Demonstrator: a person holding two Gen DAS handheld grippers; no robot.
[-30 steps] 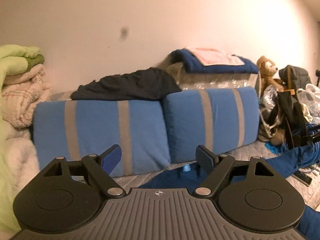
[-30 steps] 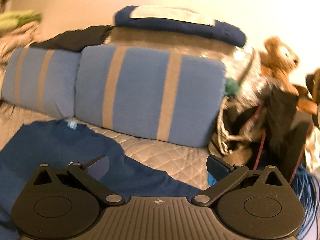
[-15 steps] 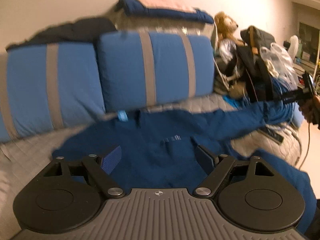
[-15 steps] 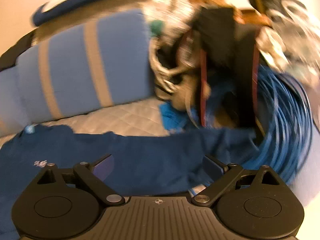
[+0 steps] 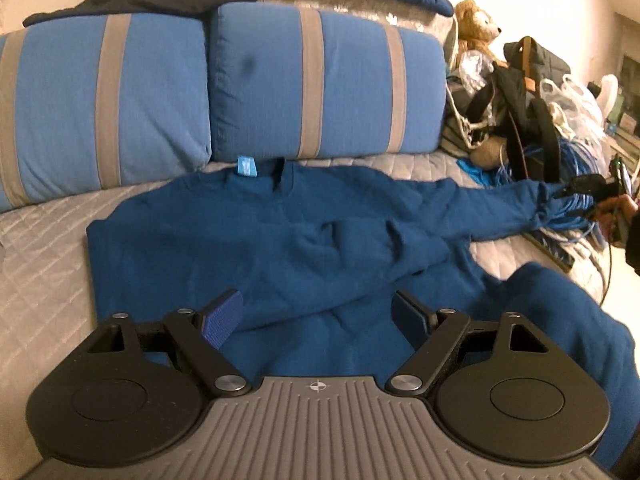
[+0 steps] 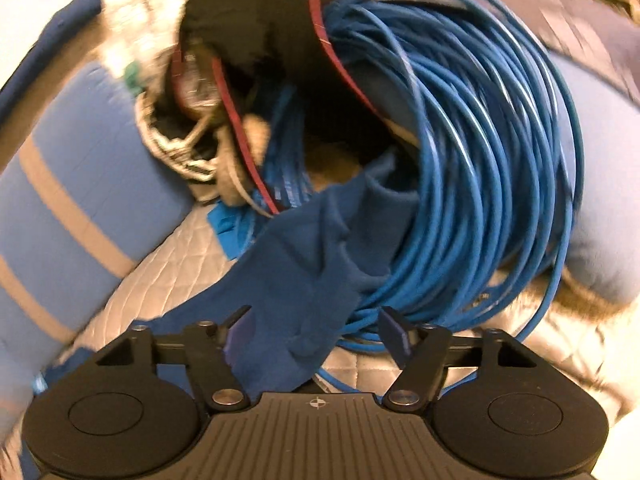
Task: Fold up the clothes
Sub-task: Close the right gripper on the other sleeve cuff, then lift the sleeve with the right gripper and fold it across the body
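Two claws ready: my left gripper (image 5: 318,314) hangs open over the sweater (image 5: 256,240) spread on the bed (image 5: 36,264); my right gripper (image 6: 314,334), jaws just closing, straddles its sleeve (image 6: 320,248) beside the cable coil (image 6: 480,160), pads not yet pressing.

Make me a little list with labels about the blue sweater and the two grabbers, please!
garment: dark blue long-sleeved sweater, spread front-down on the grey quilted bed cover
label: light blue neck tag, by the striped blue cushions
sleeve: one dark blue sleeve stretched out onto the coil of blue cable
left gripper: open, over the sweater's body, holding nothing
right gripper: jaws just been closing, sleeve between them, pads not yet pressing
fold: not started
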